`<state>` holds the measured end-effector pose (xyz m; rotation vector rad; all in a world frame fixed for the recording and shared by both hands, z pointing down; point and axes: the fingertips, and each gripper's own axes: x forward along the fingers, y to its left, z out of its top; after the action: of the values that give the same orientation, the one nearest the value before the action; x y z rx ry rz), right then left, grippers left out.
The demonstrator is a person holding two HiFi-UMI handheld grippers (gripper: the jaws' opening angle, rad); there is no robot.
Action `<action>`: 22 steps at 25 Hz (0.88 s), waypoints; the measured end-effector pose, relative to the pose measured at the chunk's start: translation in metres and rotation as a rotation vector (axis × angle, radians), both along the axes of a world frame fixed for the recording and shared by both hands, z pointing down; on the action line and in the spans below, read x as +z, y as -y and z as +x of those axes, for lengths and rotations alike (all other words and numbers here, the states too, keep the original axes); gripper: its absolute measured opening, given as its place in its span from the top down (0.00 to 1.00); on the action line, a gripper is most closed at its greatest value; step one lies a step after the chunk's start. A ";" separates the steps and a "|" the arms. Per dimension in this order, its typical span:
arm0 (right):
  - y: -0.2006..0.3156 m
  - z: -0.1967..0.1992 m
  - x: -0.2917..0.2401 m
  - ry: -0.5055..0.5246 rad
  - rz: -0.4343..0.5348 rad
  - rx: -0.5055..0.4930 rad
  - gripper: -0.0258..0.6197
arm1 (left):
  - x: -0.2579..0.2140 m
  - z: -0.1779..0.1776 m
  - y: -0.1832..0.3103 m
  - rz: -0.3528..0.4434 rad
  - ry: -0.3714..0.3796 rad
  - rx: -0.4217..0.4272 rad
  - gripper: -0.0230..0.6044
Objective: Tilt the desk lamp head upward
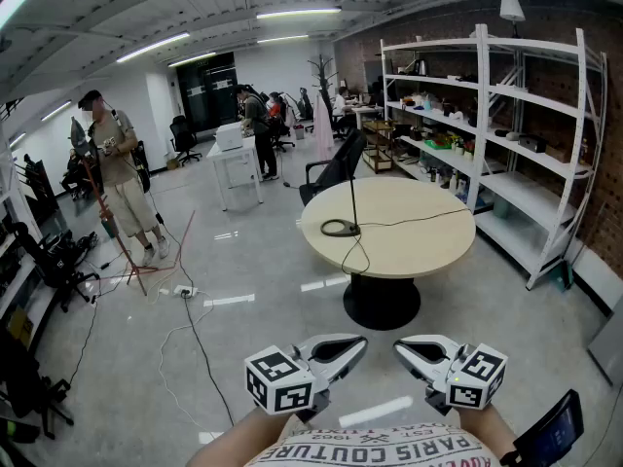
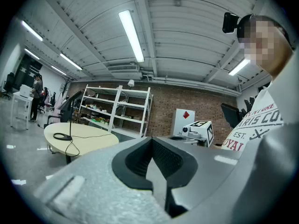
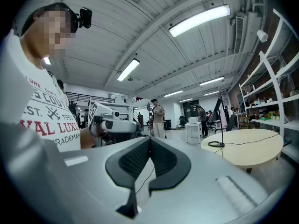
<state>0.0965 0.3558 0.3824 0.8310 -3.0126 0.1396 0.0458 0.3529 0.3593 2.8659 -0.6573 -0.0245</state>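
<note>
The desk lamp point(image 1: 349, 191) has a thin black stem that rises from a ring base point(image 1: 340, 228) on the round beige table point(image 1: 409, 241), and a cable trails off to the right. Its head blends into the dark chair behind, so I cannot tell its tilt. Both grippers are held low by my torso, well short of the table, with their tips facing each other. My left gripper point(image 1: 358, 342) is shut and holds nothing, its pads meeting point(image 2: 150, 140). My right gripper point(image 1: 399, 348) is likewise shut and holds nothing point(image 3: 149, 139). The lamp also shows far off in both gripper views point(image 2: 61, 136) point(image 3: 216, 143).
White shelving point(image 1: 496, 134) loaded with items lines the brick wall on the right. A black office chair point(image 1: 336, 168) stands behind the table. A white desk point(image 1: 237, 159) and several people are further back. Cables and a power strip point(image 1: 183, 291) lie on the glossy floor to the left.
</note>
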 end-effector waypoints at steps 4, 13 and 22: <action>0.001 0.009 0.004 0.003 -0.014 0.007 0.95 | 0.002 0.008 -0.001 -0.013 -0.008 0.008 0.96; -0.003 0.014 0.011 0.019 -0.035 0.032 0.95 | 0.011 0.012 -0.007 -0.047 -0.019 0.016 0.96; 0.000 0.014 0.005 0.051 -0.033 0.034 0.95 | 0.010 0.012 -0.010 -0.051 -0.019 0.021 0.96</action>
<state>0.1109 0.3561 0.3870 0.8895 -3.0351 0.2142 0.0583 0.3627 0.3694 2.8194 -0.6156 -0.0314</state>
